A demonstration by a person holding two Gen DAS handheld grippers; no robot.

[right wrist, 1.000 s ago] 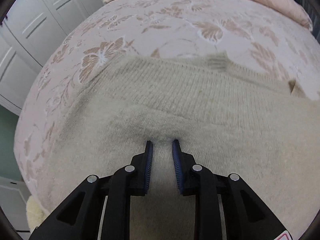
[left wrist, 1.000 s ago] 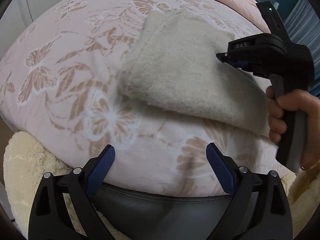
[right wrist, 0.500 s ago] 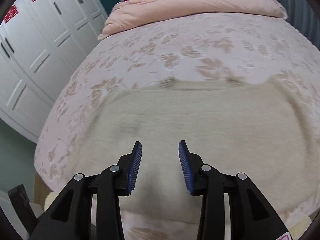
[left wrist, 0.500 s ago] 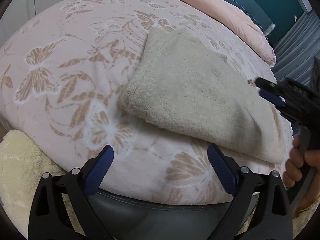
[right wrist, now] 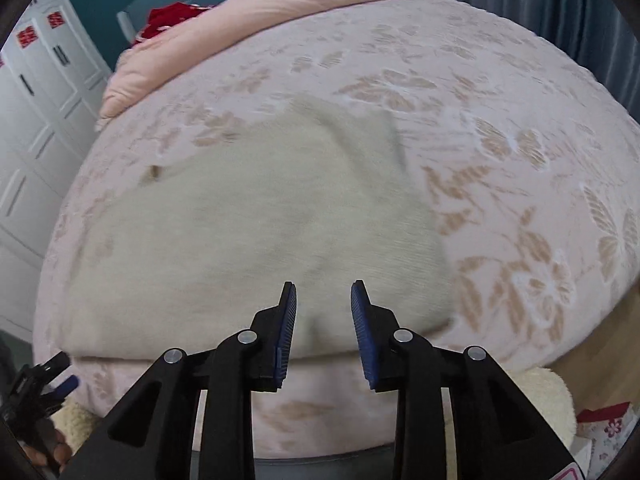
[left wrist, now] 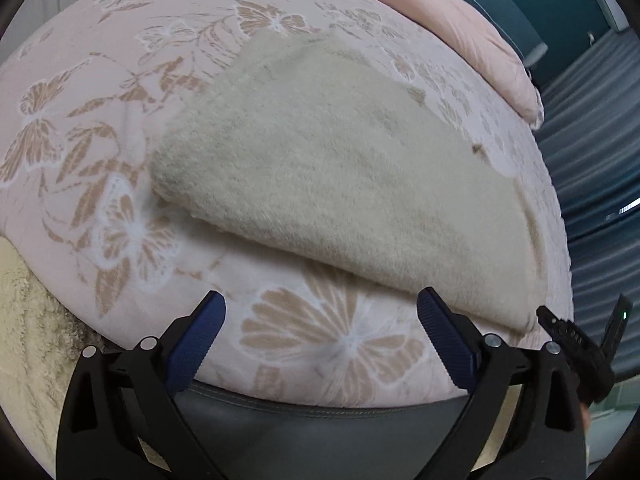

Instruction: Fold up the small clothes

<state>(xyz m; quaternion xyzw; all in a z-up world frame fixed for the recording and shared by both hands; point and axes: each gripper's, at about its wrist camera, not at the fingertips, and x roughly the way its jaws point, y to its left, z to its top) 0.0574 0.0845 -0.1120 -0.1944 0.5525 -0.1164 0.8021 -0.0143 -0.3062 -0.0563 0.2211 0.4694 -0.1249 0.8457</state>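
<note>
A beige fuzzy knit garment (left wrist: 340,168) lies folded on the pink butterfly-print bedspread (left wrist: 100,120), its thick folded edge towards the bed's near edge. My left gripper (left wrist: 320,296) hovers over the bedspread just short of that edge, its jaws wide and still opening, with nothing between them. In the right wrist view the garment (right wrist: 248,232) fills the middle. My right gripper (right wrist: 323,285) hangs above its near edge, jaws partly apart and closing, with no cloth pinched between the pads. The right gripper also shows at the lower right of the left wrist view, off the garment.
A pink quilt (right wrist: 260,12) lies rolled at the head of the bed, with something red (right wrist: 172,20) behind it. White wardrobe doors (right wrist: 32,100) stand to the left and blue-grey curtains (left wrist: 592,140) to the right. Cream fleece (left wrist: 24,320) and the grey bed frame (left wrist: 320,412) lie below the bed's edge.
My right gripper let go of the garment and pulled back off it towards the bed's near edge. The garment now lies flat and folded. My left gripper's jaws widened a little.
</note>
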